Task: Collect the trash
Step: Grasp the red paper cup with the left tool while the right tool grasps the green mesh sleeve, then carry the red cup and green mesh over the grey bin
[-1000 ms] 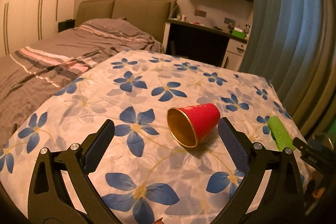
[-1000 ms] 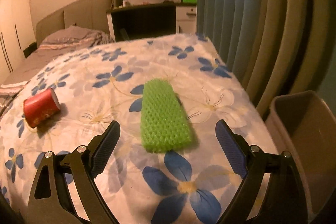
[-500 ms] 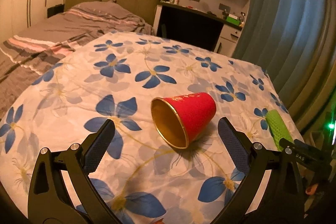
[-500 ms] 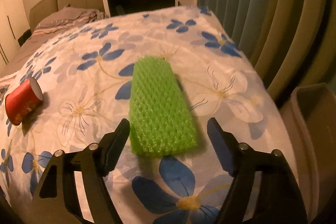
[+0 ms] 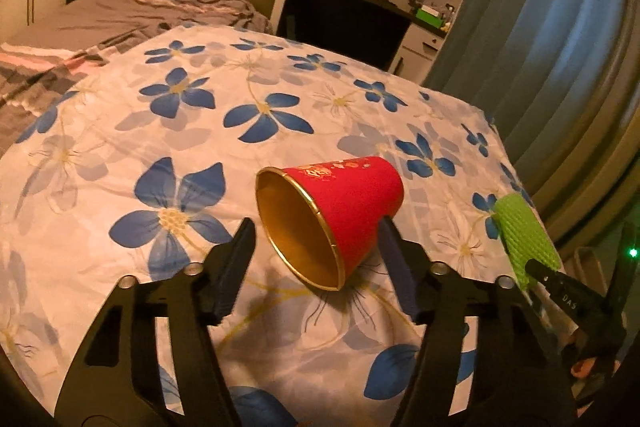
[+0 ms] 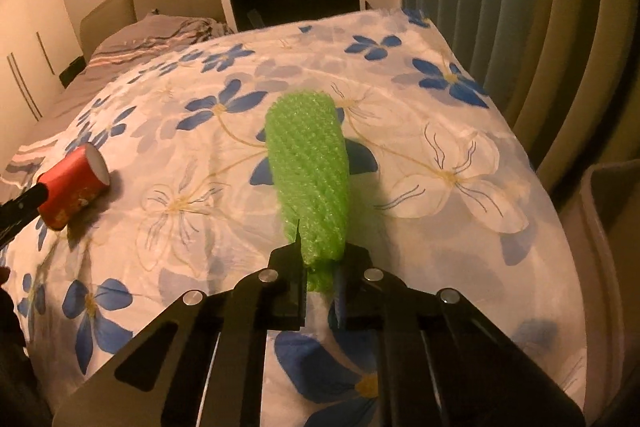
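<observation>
Bedroom scene: floral blue-and-white bedspread (image 6: 460, 163) carrying two pieces of trash, each approached by one gripper.

Right gripper (image 6: 322, 279), jaws just closed, pinches the near end of the green foam-mesh sleeve (image 6: 308, 167) lying lengthwise on the bedspread. Left gripper (image 5: 316, 259), jaws half-closed and just narrowing, straddles the red paper cup with gold interior (image 5: 332, 215), which lies on its side, mouth toward the camera; the right pad looks to touch its wall, the left stands just clear. Advisable: close gently to avoid crushing the cup, then lift both toward the grey bin (image 6: 600, 227) beside the bed.
</observation>
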The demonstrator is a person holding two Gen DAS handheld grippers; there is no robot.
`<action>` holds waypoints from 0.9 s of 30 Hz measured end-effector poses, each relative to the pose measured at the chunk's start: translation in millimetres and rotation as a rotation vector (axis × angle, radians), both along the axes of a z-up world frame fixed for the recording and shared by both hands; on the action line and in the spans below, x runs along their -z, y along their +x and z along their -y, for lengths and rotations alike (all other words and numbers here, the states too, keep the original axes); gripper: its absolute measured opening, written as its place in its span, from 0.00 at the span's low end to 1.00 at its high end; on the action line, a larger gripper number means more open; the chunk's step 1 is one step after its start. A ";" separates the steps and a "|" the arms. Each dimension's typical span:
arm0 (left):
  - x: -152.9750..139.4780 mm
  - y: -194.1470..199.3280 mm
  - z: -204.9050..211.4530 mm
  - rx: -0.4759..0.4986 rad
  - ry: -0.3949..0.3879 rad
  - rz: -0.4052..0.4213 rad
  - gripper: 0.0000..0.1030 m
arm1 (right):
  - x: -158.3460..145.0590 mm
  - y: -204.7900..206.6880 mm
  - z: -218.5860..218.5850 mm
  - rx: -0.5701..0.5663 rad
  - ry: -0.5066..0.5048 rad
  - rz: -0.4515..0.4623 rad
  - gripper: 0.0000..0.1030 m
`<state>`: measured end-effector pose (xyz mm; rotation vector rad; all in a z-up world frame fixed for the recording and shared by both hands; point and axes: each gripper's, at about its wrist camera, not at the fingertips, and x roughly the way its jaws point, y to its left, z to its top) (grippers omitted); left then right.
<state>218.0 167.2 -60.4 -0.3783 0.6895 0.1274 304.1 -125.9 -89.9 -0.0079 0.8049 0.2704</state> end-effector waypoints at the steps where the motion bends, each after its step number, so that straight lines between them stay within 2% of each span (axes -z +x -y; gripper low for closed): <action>1: 0.9 1.1 0.3 0.010 -0.010 -0.003 0.51 | -1.2 -2.4 0.5 0.000 0.002 0.010 0.11; 4: 2.0 2.8 3.9 0.044 -0.016 -0.001 0.41 | -6.0 -14.2 1.6 -0.001 0.014 0.043 0.11; 8: 2.0 4.9 6.6 0.080 -0.027 0.006 0.20 | -17.0 -34.2 5.7 -0.007 0.034 0.090 0.11; 10: 2.2 5.6 8.3 0.095 -0.031 0.008 0.16 | -22.9 -44.8 7.5 -0.010 0.047 0.112 0.11; 13: 1.5 4.5 12.6 0.110 -0.023 0.015 0.01 | -30.7 -59.2 10.5 -0.013 0.070 0.138 0.11; 19: -11.1 -6.9 24.2 0.120 0.016 0.057 0.01 | -43.3 -80.8 18.4 -0.007 0.107 0.180 0.11; 27: -40.9 -30.3 76.8 0.162 0.091 0.118 0.01 | -57.4 -107.7 37.4 0.016 0.142 0.236 0.11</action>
